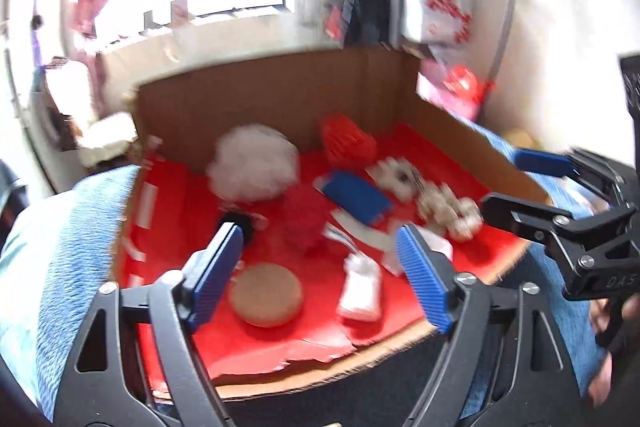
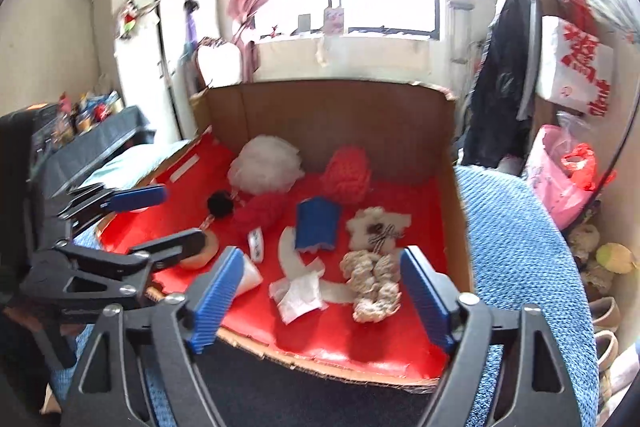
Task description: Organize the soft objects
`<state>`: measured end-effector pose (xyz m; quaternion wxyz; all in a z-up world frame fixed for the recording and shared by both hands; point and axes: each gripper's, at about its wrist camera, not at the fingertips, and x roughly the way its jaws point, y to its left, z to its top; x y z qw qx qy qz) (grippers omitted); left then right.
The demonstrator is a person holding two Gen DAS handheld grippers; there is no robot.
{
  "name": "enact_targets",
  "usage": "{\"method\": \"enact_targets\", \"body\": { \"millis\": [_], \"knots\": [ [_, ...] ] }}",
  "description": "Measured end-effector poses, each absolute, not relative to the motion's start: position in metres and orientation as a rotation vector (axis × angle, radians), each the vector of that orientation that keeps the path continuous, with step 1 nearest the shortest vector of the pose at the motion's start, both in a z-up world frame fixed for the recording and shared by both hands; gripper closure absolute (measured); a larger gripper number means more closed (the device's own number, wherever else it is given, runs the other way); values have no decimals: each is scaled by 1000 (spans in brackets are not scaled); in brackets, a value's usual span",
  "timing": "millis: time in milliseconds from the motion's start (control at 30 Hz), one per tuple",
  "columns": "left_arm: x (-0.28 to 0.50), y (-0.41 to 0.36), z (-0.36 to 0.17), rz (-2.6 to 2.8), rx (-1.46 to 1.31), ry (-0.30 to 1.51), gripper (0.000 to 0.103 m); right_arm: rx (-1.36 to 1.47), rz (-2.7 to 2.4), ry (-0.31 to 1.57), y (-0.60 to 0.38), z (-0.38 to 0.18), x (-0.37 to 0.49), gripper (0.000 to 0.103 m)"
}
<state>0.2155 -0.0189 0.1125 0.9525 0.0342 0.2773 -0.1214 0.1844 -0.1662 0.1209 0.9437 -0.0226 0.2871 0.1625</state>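
A cardboard box (image 1: 280,95) lined with red paper holds soft things: a white fluffy ball (image 1: 254,163), an orange yarn ball (image 1: 348,143), a red knit piece (image 1: 302,217), a blue sponge (image 1: 358,197), a cream plush toy (image 1: 432,199), a round tan puff (image 1: 266,293), a folded white tissue (image 1: 360,289) and a black pompom (image 1: 240,223). My left gripper (image 1: 320,275) is open and empty above the box's front. My right gripper (image 2: 320,291) is open and empty above the front edge, near the plush toy (image 2: 374,267) and tissue (image 2: 298,293). The left gripper also shows in the right wrist view (image 2: 160,223).
The box (image 2: 332,115) lies on a blue knit blanket (image 2: 516,227). A clothes rack with bags (image 2: 568,75) stands at the right. A white cupboard (image 2: 160,47) and a dark side table (image 2: 92,139) stand at the left. A window is behind.
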Motion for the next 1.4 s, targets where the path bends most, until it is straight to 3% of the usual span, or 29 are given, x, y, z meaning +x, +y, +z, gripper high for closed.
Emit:
{"method": "enact_targets", "body": {
  "millis": [67, 133, 367, 1400],
  "knots": [
    [210, -13, 115, -181, 45, 509, 12, -30, 248, 527, -168, 122, 182, 0],
    [208, -9, 113, -123, 31, 468, 7, -17, 192, 478, -170, 123, 180, 0],
    [218, 6, 98, -45, -22, 438, 7, -15, 96, 421, -170, 106, 194, 0],
    [225, 4, 75, -47, -7, 564, 7, -94, 93, 535, -157, 78, 204, 0]
  ]
}}
